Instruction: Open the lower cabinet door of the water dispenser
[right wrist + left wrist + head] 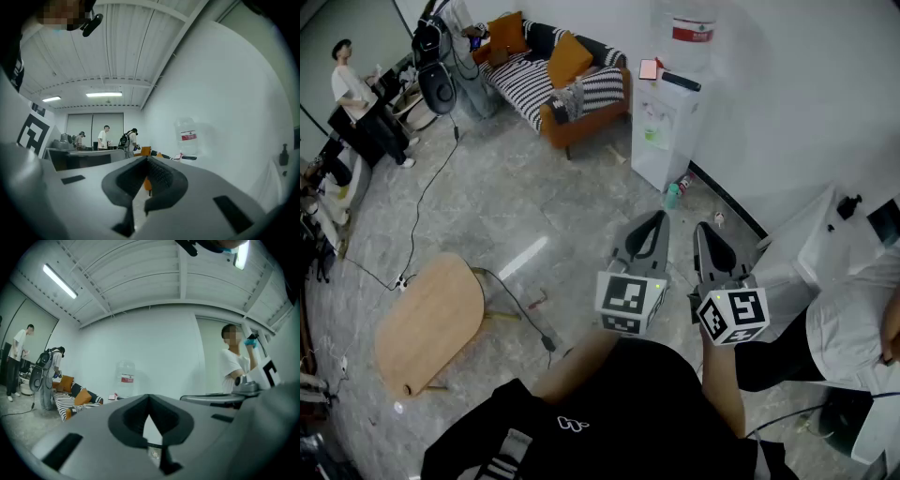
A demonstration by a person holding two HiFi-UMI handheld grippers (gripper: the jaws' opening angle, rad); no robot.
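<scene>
Grey marbled floor (544, 216), plain white wall (806, 84), orange sofa (581, 117) with black-and-white striped cushions, oval wooden table (427, 323), black cable (422, 202) trailing across the floor, ribbed white ceiling (122, 42), fluorescent strip light (60, 281).

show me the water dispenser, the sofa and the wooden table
water dispenser (662, 157), head view, white front of its body
sofa (520, 86), head view, striped seat
wooden table (429, 323), head view, middle of its top
</scene>
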